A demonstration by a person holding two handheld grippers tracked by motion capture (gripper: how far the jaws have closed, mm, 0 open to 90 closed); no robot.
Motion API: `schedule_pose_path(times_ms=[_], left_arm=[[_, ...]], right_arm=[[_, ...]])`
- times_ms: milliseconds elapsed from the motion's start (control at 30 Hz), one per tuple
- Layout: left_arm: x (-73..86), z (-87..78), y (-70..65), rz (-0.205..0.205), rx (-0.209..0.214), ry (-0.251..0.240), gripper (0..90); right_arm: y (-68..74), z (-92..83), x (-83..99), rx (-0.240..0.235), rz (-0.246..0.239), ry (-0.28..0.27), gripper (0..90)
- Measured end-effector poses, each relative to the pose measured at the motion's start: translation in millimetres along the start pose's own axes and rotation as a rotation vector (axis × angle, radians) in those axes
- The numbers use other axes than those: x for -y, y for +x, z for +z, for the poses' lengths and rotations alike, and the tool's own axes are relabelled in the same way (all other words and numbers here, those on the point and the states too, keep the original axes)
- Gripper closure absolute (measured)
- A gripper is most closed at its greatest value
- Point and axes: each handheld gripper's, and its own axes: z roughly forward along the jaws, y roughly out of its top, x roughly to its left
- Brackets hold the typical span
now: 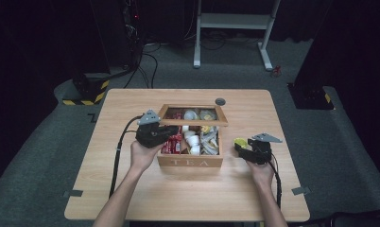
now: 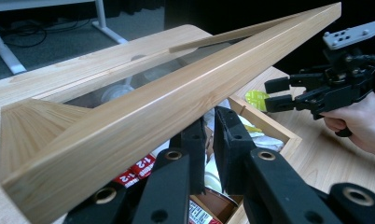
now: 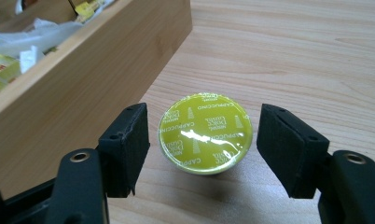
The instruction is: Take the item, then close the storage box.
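A wooden box marked TEA (image 1: 190,161) stands mid-table, divided into compartments of red packets, white cups and sachets. Its glass-paned lid (image 1: 193,122) is raised, and my left gripper (image 1: 171,132) is shut on the lid's front rail from the box's left side. In the left gripper view the lid (image 2: 176,93) slants across, with my left gripper (image 2: 211,126) pinched at its lower edge. A yellow-green cappuccino capsule (image 3: 205,133) stands on the table just right of the box. My right gripper (image 3: 202,114) is open around it, a gap at each pad. The capsule (image 1: 239,142) sits at the right gripper (image 1: 238,147) tips.
A small dark disc (image 1: 220,101) lies on the table behind the box. The box's right wall (image 3: 83,70) is close to my right gripper's left jaw. Bare wood lies in front of the box. Past the table stand a white desk frame (image 1: 233,21) and a striped base (image 1: 86,90).
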Motion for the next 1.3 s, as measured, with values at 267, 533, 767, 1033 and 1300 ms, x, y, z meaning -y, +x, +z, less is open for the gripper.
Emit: schedule_pose_path(times_ms=[267,533,767,1033,1300], left_arm=[[-1.5,-0.6,1.7,-0.012,0.018,0.005,83.0],[-1.3,-0.1,0.9,-0.004,0.005,0.007,83.3],[-3.1,-0.6,1.7,-0.011,0.014,0.008,83.0],[-1.8,-0.5,1.8,-0.01,0.014,-0.001,82.6],[1.3,-0.6,0.8,-0.027,0.027,-0.004,81.6]], right_arm=[[-2.6,-15.3,9.2,-0.006,0.007,-0.016,34.7],[-16.1,-34.7,30.0,0.015,0.019,-0.016,42.0],[-24.3,-37.5,42.7,0.083,0.028,0.029,44.0],[-24.9,-37.5,50.4,0.133,0.016,0.078,43.6],[-18.8,-40.3,55.3,0.194,-0.002,0.129,32.5]])
